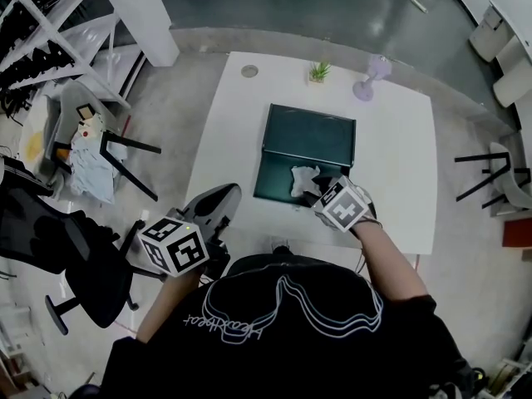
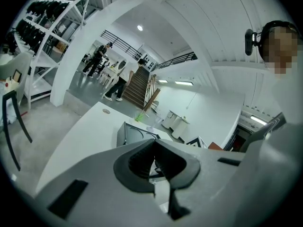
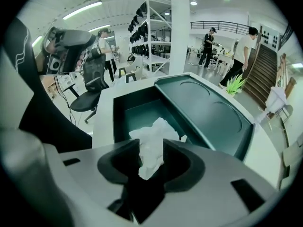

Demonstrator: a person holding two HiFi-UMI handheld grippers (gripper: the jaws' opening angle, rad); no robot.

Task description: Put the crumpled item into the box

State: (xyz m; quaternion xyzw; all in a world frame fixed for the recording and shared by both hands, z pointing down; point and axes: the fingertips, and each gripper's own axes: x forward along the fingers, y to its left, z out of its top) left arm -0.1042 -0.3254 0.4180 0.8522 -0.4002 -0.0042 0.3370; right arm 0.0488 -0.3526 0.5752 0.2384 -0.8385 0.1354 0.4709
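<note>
Nearest me, my left tool [image 1: 214, 209] hangs off the near-left edge of the bench [image 1: 399, 165], idle. Its own view shows the left tool [image 2: 154, 161] with jaws brought together and nothing between them.

Farther out on the right, my right tool [image 1: 313, 193] is clamped on the crumpled item [image 1: 302, 178], a wad of white paper. As I judge it, the wad sits over the near-right part of the box [image 1: 274, 191]. To finish well, I would carry the paper a little farther in, toward the middle of the tray, and lower it below the rim. Then I would spread the jaws fully and draw straight back, so the light paper does not cling and ride out. The lid [image 1: 309, 135] lies open on the far side, so I should stay short of it.

The head view gives the layout of both tools and the box on the bench, but my marker cube covers the grip. The right gripper view supplies that. In it the right tool [image 3: 151, 161] pinches the crumpled item [image 3: 152, 148] at its middle, with a tail below the pads and the bulk ahead. The box [image 3: 124, 111] is bare inside, and the lid [image 3: 208, 112] slopes beyond.
</note>
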